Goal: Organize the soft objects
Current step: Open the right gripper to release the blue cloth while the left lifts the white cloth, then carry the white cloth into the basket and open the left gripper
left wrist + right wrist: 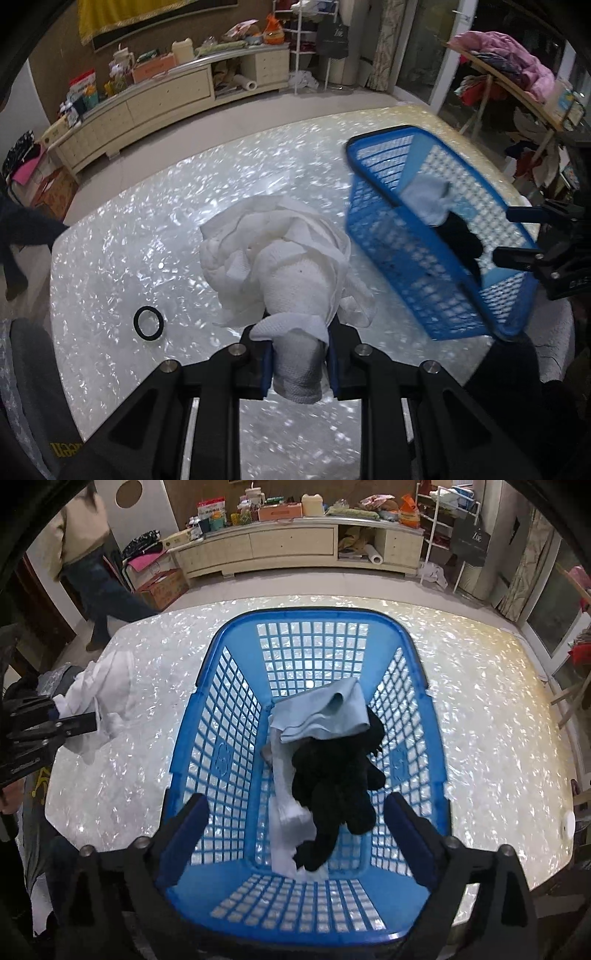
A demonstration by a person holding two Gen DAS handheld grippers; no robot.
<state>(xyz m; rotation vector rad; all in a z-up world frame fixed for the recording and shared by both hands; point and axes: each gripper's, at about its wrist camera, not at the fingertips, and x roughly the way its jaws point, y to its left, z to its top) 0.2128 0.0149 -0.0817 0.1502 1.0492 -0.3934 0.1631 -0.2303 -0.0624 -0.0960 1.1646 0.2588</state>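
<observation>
Pearly table (122, 236) is carrying a blue basket (236, 635). Left tool (297, 363) is pinching the white cloth (280, 251) for transfer; right tool (295, 823), jaws wide and empty, is hovering over the basketed black cloth (332, 775).

From my remote seat I see a white, waffle-textured cloth (291, 266) against the table (147, 229), whose top is a pearly white mosaic of glinting flakes that turns yellowish toward its far edge. The basket (236, 716) is bright blue with an open square-grid pattern, and inside it lie a pale blue cloth (325, 712), a white cloth (284, 830) and a black fuzzy item (332, 775). A black ring (148, 322) sits on the table, and both grippers are black with blue pads (188, 827).
</observation>
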